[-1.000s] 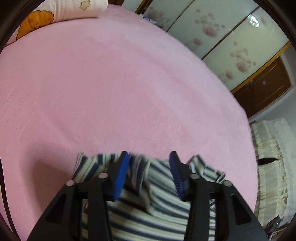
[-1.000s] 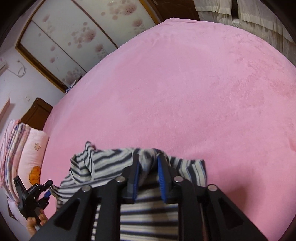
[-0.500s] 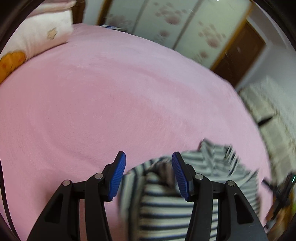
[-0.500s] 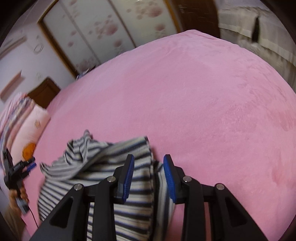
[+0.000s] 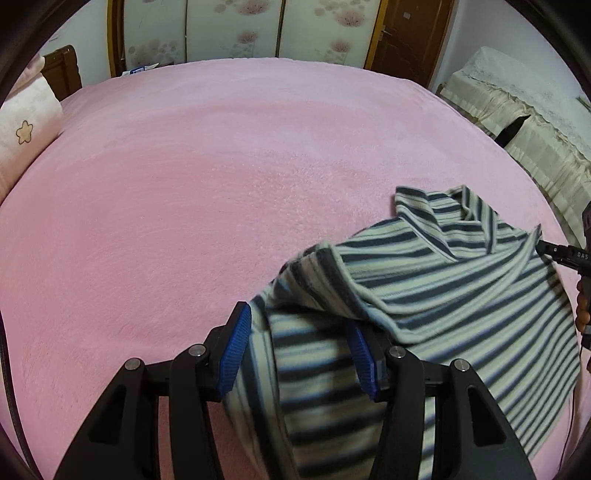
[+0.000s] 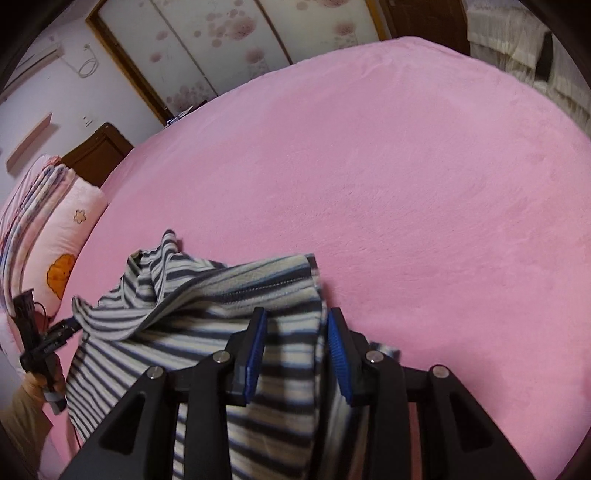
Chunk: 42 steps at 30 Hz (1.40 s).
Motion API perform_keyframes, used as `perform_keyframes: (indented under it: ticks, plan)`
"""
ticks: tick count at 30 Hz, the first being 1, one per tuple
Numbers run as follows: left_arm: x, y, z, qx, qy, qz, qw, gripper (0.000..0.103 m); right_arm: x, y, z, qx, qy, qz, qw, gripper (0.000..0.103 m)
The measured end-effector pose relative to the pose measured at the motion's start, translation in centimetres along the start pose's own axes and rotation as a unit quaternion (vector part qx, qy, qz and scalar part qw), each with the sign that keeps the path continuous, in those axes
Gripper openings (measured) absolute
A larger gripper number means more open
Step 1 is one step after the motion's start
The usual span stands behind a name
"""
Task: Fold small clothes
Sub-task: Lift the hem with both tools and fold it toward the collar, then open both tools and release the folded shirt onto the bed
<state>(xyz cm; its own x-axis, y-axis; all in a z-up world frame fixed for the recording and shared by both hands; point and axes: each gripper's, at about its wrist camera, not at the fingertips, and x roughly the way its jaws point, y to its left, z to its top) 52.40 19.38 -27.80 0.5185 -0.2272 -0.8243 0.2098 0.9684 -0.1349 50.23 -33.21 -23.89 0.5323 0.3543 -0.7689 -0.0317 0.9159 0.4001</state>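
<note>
Garment (image 5: pixel 461 288) navy-cream striped; blanket (image 5: pixel 184 184) pink; tool pads (image 5: pixel 236 354) blue.

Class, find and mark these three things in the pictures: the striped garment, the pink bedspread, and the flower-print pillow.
striped garment (image 5: pixel 461 295), left wrist view, on its spread striped body.
pink bedspread (image 5: pixel 184 184), left wrist view, on a bare stretch of it.
flower-print pillow (image 6: pixel 79 218), right wrist view, on the small flower.

Both cams ride low behind their own fingers, tilted steeply down at the pink bed (image 5: pixel 184 192), very close to it. Left wrist faces the far edge under the wardrobe doors (image 5: pixel 229 29). Right wrist faces the same edge, rolled, pillow (image 6: pixel 70 236) at left. Shared: striped garment (image 5: pixel 461 288), bed's far edge, and each view catches the other gripper.
</note>
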Motion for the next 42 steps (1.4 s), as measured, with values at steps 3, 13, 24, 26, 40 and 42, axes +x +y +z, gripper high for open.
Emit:
perform_keyframes:
  ticks: [3,13,24,26,40,42]
  plan:
    - [0.8,0.6,0.7,-0.019,-0.003,-0.01,0.9998,0.05,0.5,0.1,0.1,0.007,-0.008,0.01,1.0,0.034]
    - [1.8,1.1,2.6,-0.067,-0.017,0.042,0.9967,0.003,0.7,1.4,0.0,-0.039,-0.045,-0.031,0.998,0.006]
    - [-0.6,-0.1,2.3,-0.053,-0.09,0.123,0.9868,0.001,-0.7,2.2,0.2,-0.062,-0.085,-0.056,0.993,0.005]
    - [0.7,-0.6,2.3,-0.056,-0.08,0.138,0.9857,0.001,0.2,2.0,0.2,-0.061,-0.072,-0.071,0.993,0.005]
    - [-3.8,-2.6,0.9,-0.063,-0.069,0.157,0.9831,0.053,-6.6,5.1,-1.7,-0.083,-0.09,-0.111,0.986,0.021]
    - [-6.2,-4.1,-0.2,-0.054,-0.077,0.136,0.9862,0.061,-9.3,6.3,-3.4,-0.085,-0.094,-0.098,0.987,0.021]
